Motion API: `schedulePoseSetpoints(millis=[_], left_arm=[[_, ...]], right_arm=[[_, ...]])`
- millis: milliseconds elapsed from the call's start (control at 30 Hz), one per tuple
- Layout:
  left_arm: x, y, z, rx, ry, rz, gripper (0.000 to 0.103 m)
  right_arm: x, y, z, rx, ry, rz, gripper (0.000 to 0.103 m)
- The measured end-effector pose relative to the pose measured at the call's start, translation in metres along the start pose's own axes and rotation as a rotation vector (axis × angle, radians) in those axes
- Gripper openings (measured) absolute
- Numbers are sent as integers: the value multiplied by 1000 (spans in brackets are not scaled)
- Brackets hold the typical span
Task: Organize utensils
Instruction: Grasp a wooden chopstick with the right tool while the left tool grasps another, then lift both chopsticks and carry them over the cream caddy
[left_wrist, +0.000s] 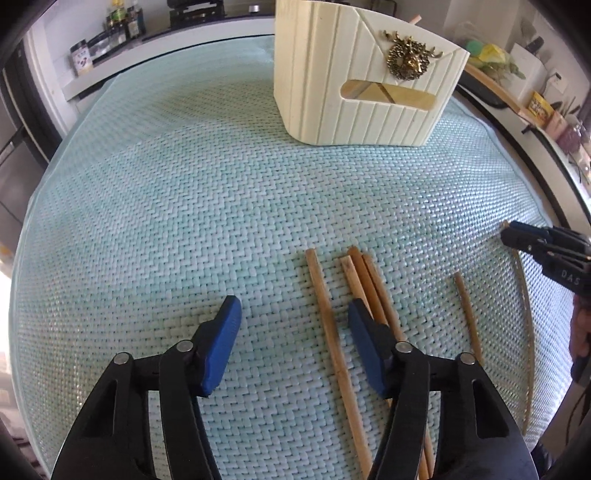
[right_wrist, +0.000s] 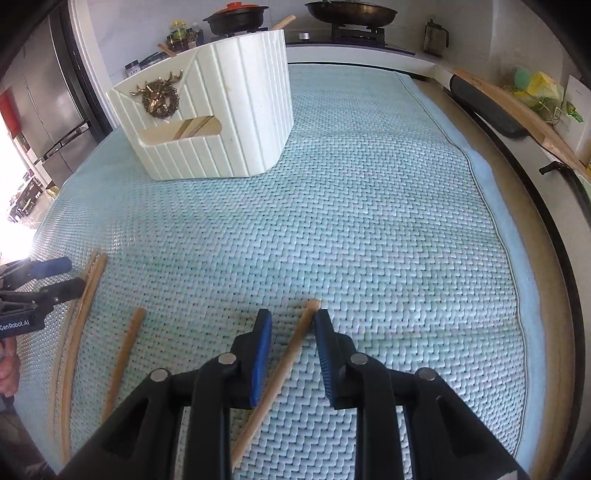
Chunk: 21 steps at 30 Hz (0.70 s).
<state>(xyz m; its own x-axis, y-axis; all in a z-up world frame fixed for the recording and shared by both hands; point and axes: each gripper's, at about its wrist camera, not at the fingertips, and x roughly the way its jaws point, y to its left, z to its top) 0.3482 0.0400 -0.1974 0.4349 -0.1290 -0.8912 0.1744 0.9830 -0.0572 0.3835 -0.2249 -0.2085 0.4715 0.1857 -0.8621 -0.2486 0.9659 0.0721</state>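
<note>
Woven mat (right_wrist: 369, 206), chopstick (right_wrist: 291, 347) between right gripper's (right_wrist: 292, 320) parted jaws

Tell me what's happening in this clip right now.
A person with a gripper in each hand is sorting wooden chopsticks on a woven green mat. The right gripper is open, its fingers straddling one chopstick that lies flat on the mat. The left gripper is also open, low over the other loose chopsticks, gripping nothing. The cream utensil holder stands at the far end, with at least two stick tips poking out of its top.
</note>
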Motion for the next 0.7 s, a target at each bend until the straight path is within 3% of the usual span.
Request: schedulePoseSetpoints(millis=[100, 133, 233, 400, 700], left_arm=[[3, -5, 4, 14, -6, 6, 46], [3, -6, 6, 11, -7, 3, 38], [5, -5, 9, -7, -8, -17, 9], [4, 0, 13, -46, -19, -72, 5], [-68, 12, 22, -54, -191, -108, 5]], right_arm=[[3, -2, 8, 12, 12, 8, 24], [4, -3, 11, 13, 15, 8, 24], [10, -6, 19, 20, 15, -3, 11], [10, -9, 29, 43, -2, 41, 7], [-56, -6, 35, 26, -172, 140, 7]])
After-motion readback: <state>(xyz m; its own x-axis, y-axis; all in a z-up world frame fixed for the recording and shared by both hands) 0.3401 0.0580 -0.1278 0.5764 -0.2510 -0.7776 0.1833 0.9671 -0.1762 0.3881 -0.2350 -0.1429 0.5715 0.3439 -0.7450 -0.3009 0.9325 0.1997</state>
